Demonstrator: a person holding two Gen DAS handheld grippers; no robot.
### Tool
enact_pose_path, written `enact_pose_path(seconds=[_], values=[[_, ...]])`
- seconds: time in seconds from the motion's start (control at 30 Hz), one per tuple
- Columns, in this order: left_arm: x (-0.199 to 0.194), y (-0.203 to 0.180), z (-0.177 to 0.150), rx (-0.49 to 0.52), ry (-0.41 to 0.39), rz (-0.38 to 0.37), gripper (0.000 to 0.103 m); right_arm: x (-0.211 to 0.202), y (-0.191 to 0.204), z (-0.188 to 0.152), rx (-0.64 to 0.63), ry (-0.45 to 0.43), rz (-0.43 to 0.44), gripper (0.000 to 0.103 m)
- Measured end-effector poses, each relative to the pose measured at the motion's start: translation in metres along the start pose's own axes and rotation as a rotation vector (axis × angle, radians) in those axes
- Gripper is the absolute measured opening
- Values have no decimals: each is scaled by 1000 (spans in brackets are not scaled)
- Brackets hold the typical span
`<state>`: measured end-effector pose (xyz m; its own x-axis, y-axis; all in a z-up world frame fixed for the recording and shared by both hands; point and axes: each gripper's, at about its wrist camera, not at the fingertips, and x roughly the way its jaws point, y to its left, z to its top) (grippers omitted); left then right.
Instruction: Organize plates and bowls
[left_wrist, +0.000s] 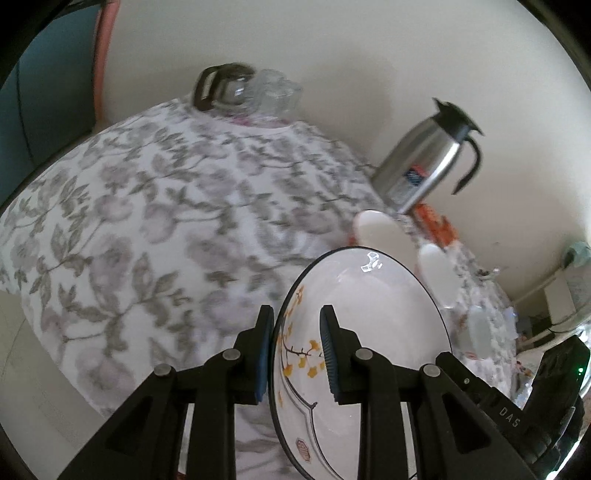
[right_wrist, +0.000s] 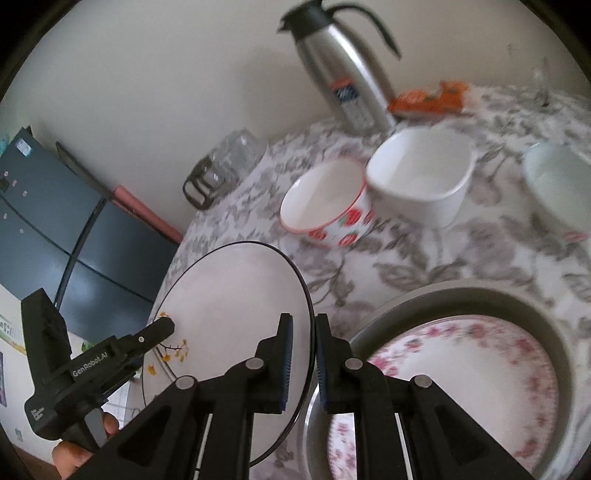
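Left gripper (left_wrist: 295, 354), right gripper (right_wrist: 303, 360): jaws clamped on plate (right_wrist: 229, 306) rim.

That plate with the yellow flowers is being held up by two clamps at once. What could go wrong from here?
The plate hangs above the table, pinched only at its thin rim by the left hand-held gripper and the right hand-held gripper; if either pulls unevenly, it could slip and fall. Swinging it right might clip the strawberry bowl or the floral plate in the grey dish.

Both grippers are matte black plastic with silver round pivot pins and ribbed blue pads (left_wrist: 328, 354) on the fingers. The left gripper (right_wrist: 164, 332) bears white "GenRobot.AI" lettering; a bare hand (right_wrist: 74, 452) grips its handle.
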<state>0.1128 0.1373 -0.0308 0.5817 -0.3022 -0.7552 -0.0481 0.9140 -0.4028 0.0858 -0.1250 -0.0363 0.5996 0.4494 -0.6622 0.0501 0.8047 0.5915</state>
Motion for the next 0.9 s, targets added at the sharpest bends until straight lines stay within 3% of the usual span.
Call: enact_pose_path(seconds=[0.5, 0.9], values=[[-15, -104, -32, 114, 17, -135, 26, -109, -64, -7, 84, -165, -68, 13], [-1, -135, -63, 142, 69, -177, 26, -137, -103, -28, 141, -176, -111, 13]])
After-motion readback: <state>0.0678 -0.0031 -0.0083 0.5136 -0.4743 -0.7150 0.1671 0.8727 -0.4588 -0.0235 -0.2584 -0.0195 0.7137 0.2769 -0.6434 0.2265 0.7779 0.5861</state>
